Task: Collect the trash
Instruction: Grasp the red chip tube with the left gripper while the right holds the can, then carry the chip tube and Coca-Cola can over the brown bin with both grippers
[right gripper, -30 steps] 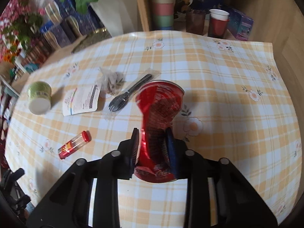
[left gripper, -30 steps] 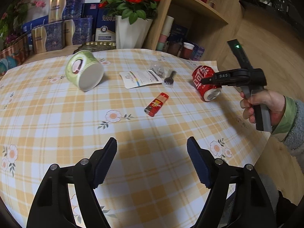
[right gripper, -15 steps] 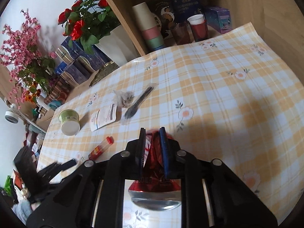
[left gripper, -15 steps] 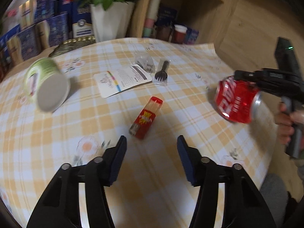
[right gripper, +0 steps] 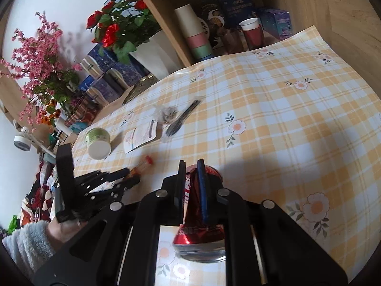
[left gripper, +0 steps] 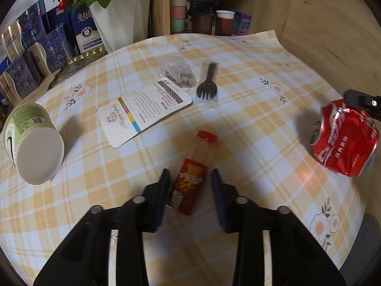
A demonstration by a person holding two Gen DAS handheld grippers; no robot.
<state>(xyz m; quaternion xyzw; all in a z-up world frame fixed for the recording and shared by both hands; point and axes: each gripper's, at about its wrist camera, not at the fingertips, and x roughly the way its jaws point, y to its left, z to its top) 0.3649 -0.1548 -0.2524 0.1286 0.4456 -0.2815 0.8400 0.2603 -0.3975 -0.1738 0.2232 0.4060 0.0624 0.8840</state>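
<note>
My right gripper [right gripper: 191, 166] is shut on a crushed red cola can [right gripper: 198, 236] and holds it above the checked tablecloth; the can also shows at the right of the left wrist view [left gripper: 345, 140]. My left gripper [left gripper: 189, 178] is open, with its jaws on either side of a small red-capped tube [left gripper: 194, 174] lying on the cloth. In the right wrist view my left gripper [right gripper: 131, 177] sits at that tube [right gripper: 142, 165].
On the cloth lie a tipped green paper cup [left gripper: 33, 143], a white printed card [left gripper: 145, 110], a clear plastic wrapper [left gripper: 177, 71] and a bagged black fork [left gripper: 208, 82]. A white vase [left gripper: 119, 12], blue boxes and a wooden shelf with cups stand behind.
My left gripper has moved forward and down until its jaws straddle the red-capped tube. My right gripper has lifted the crushed can off the table and drawn it back to the right.
</note>
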